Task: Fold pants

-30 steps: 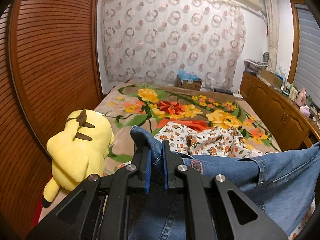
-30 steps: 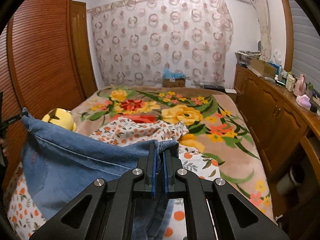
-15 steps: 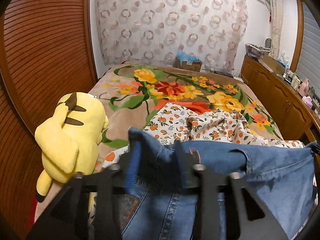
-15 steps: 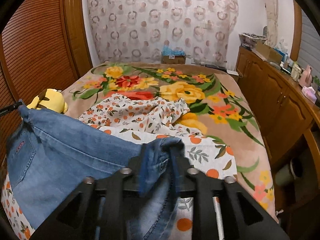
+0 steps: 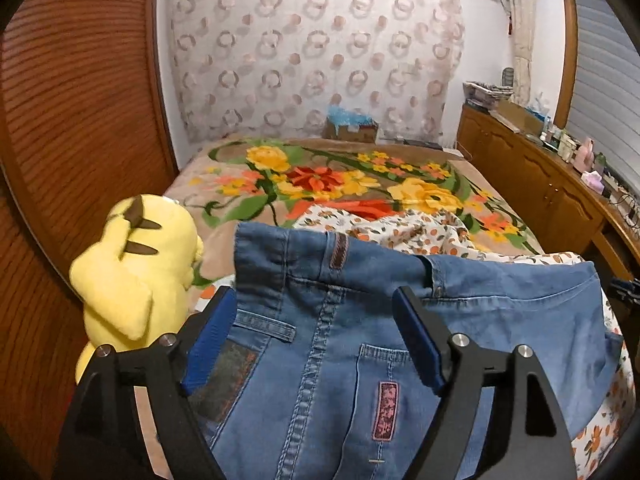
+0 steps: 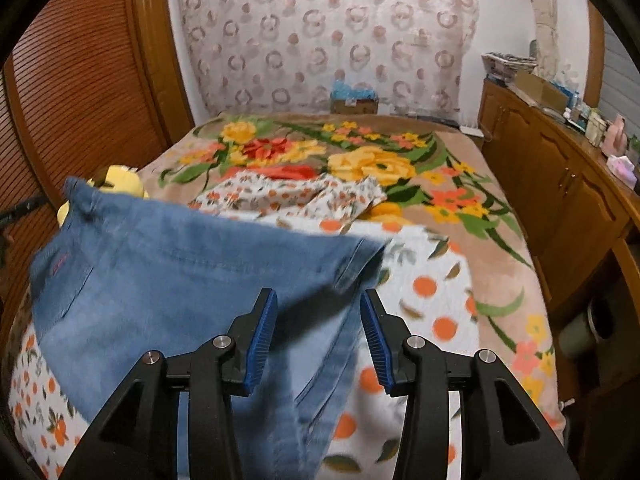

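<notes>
Blue denim pants (image 5: 360, 320) lie on the bed with the waistband toward the far side, over an orange-print white sheet (image 5: 420, 232). My left gripper (image 5: 316, 320) is open, its blue pads wide apart over the waistband's left part, holding nothing. In the right wrist view the pants (image 6: 180, 272) spread to the left, their right waist corner just ahead of my right gripper (image 6: 318, 312), which is open and empty above the cloth.
A yellow plush toy (image 5: 136, 268) sits at the bed's left edge by the wooden louvred doors (image 5: 72, 120). A flowered blanket (image 6: 360, 152) covers the far bed. A wooden cabinet (image 6: 560, 184) with clutter runs along the right.
Both grippers were shut on the waistband and holding the pants up. Both have opened and let go, and the pants have dropped flat onto the bed.
</notes>
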Available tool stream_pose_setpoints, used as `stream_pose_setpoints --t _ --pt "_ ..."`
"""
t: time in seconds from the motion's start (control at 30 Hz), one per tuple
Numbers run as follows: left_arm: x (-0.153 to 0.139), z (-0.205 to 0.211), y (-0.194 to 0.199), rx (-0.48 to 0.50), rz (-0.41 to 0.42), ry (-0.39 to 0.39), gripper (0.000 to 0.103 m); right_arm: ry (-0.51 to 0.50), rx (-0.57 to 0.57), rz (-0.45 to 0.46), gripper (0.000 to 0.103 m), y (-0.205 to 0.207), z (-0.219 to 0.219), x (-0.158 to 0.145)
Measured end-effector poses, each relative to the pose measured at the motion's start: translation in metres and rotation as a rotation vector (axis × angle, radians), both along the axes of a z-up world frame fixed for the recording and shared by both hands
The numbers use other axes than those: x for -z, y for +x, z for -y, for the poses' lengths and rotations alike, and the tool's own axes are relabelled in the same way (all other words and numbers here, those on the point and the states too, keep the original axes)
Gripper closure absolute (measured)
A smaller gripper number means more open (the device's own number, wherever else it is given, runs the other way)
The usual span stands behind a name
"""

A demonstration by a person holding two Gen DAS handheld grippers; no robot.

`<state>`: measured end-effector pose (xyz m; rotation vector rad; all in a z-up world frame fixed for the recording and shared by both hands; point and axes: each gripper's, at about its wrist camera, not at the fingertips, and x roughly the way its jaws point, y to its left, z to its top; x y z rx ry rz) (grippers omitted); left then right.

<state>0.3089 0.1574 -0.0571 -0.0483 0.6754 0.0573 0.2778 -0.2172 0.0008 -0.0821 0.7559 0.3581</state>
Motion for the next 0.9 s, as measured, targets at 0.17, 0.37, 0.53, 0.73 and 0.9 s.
stream_pose_setpoints --t 0.17,0.37,0.53,0.73,0.9 --pt "-0.005 0.004 -0.014 0.023 0.012 -0.005 0.023 0.018 -0.037 -0.037 0.058 -0.019 0.002 -0.003" --pt "0.008 0.021 -0.026 0.077 -0.021 -0.027 0.023 -0.006 -0.032 -0.095 0.062 -0.030 0.012 0.004" --pt "0.024 0.036 -0.034 0.106 -0.062 -0.046 0.023 0.004 -0.031 -0.154 0.063 -0.032 0.014 0.011" --pt "0.037 0.049 -0.046 0.126 -0.091 -0.054 0.023 0.007 -0.032 -0.103 0.098 -0.046 0.014 0.001" --pt "0.039 0.052 -0.055 0.127 -0.091 -0.050 0.023 0.055 0.009 0.009 0.100 -0.075 0.032 -0.021"
